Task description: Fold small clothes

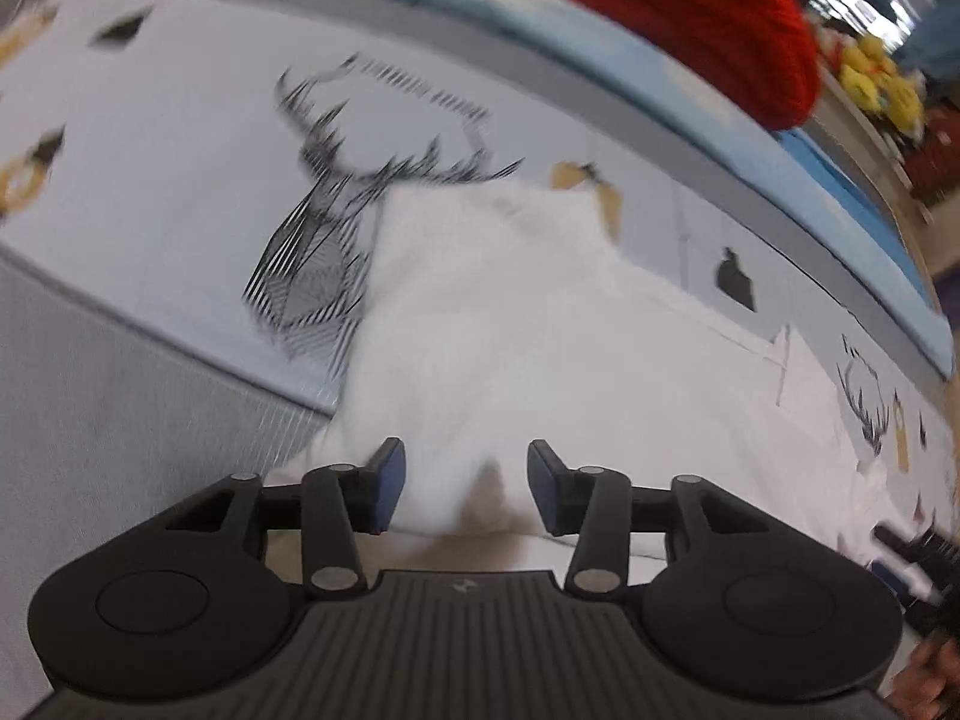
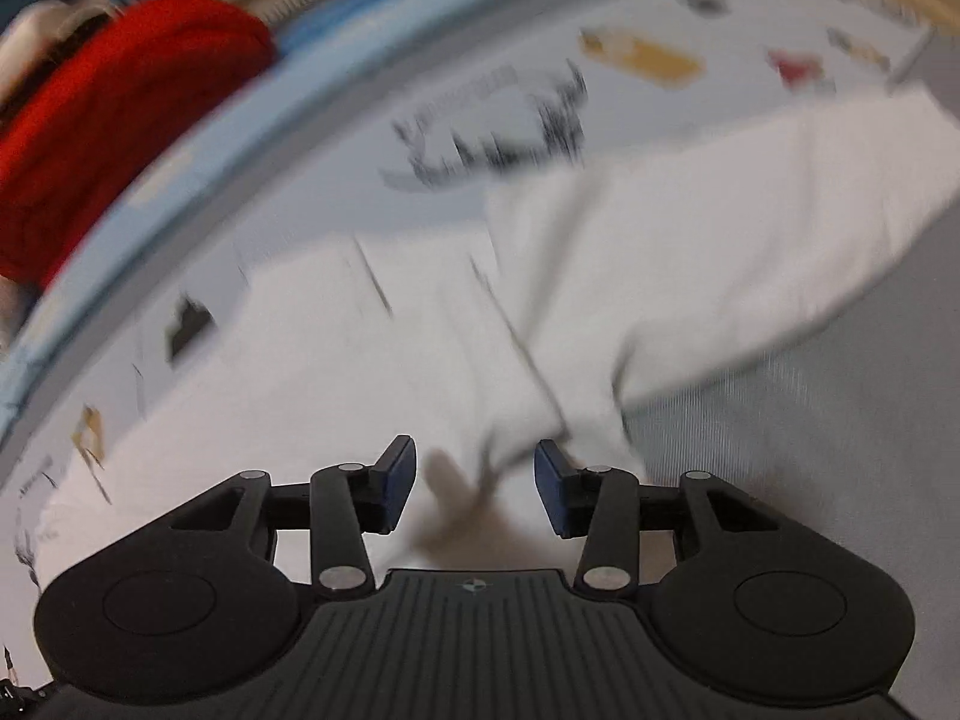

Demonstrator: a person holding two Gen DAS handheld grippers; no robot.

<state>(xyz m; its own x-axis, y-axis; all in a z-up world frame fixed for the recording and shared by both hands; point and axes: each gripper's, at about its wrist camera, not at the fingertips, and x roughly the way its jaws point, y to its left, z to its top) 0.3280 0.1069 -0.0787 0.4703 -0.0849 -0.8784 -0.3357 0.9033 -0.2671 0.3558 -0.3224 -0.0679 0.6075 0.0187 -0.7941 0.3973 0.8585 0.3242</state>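
A small white garment point(image 1: 510, 324) lies spread on a pale cloth printed with deer heads point(image 1: 324, 240). In the left wrist view my left gripper point(image 1: 459, 489) is open, its blue pads on either side of a raised edge of the white fabric, close above it. In the right wrist view the same white garment point(image 2: 690, 252) stretches to the right, with seams running across it. My right gripper point(image 2: 474, 489) is open just above a bunched edge of the garment, with fabric between the pads. Both views are blurred by motion.
A red knitted item point(image 1: 690, 18) lies at the far edge beyond a light blue border point(image 1: 600, 66); it also shows in the right wrist view point(image 2: 108, 120). Yellow objects point(image 1: 876, 84) sit far right. A grey textured strip point(image 2: 840, 420) borders the printed cloth.
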